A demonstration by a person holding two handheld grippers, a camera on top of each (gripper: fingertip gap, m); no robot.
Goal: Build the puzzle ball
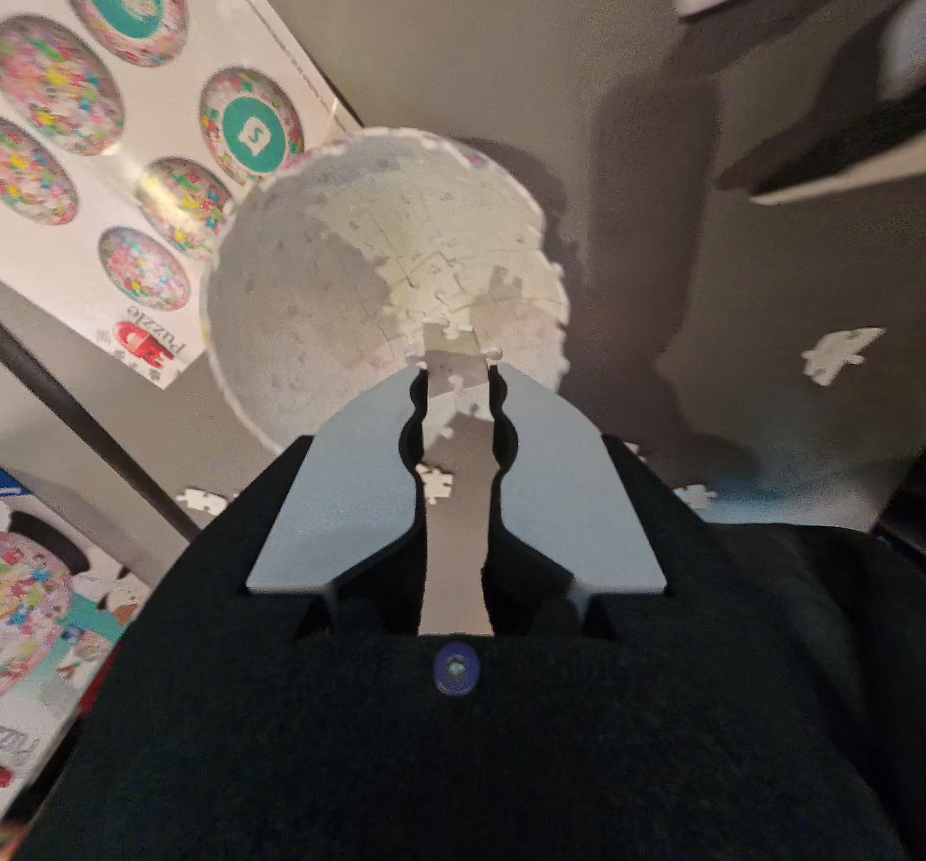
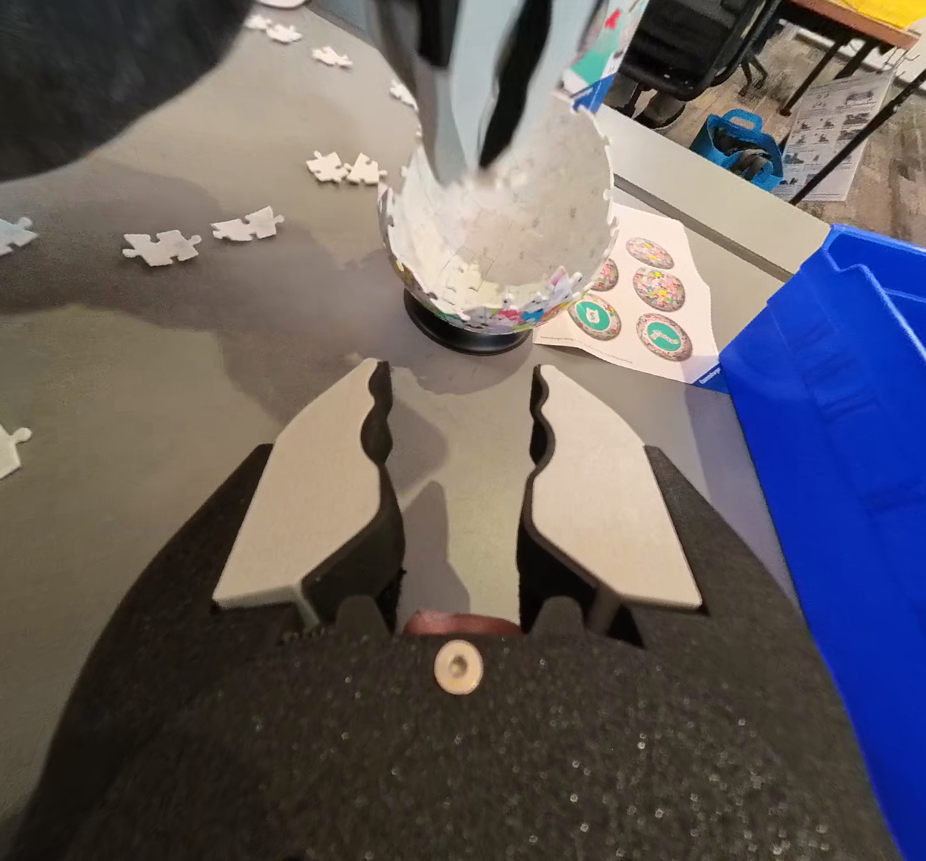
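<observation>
My left hand-held gripper (image 1: 457, 373) is clenched on a white puzzle piece (image 1: 453, 361), pinched right at the fingertips, and I hold it inside the open bowl of the half-built puzzle ball (image 1: 381, 260). In the left wrist view the piece sits against the ball's white inner wall, near the jagged rim on my side — whether it is seated among its neighbours I cannot tell, the picture is too soft there. From the right wrist view the left hand-held gripper comes down from above, blurred, with its tips low inside the shell.

The puzzle ball (image 2: 506, 240) rests on a dark round stand (image 2: 466, 333) on the grey table (image 2: 150, 386). Only its lower part is assembled; the coloured outer print shows along the bottom edge just above the stand.

My right hand-held gripper (image 2: 461, 376) is released, its fingers spread wide with nothing between them, and it hangs over the bare table just in front of the stand, not touching it.

Loose white pieces (image 2: 160, 245) lie face down, scattered to the left of the ball, some of them joined in pairs. A printed guide sheet (image 2: 646, 295) with round pictures of the ball lies flat just beside the stand on the right — and past it stands a blue bin (image 2: 827, 436) at the table's edge.
</observation>
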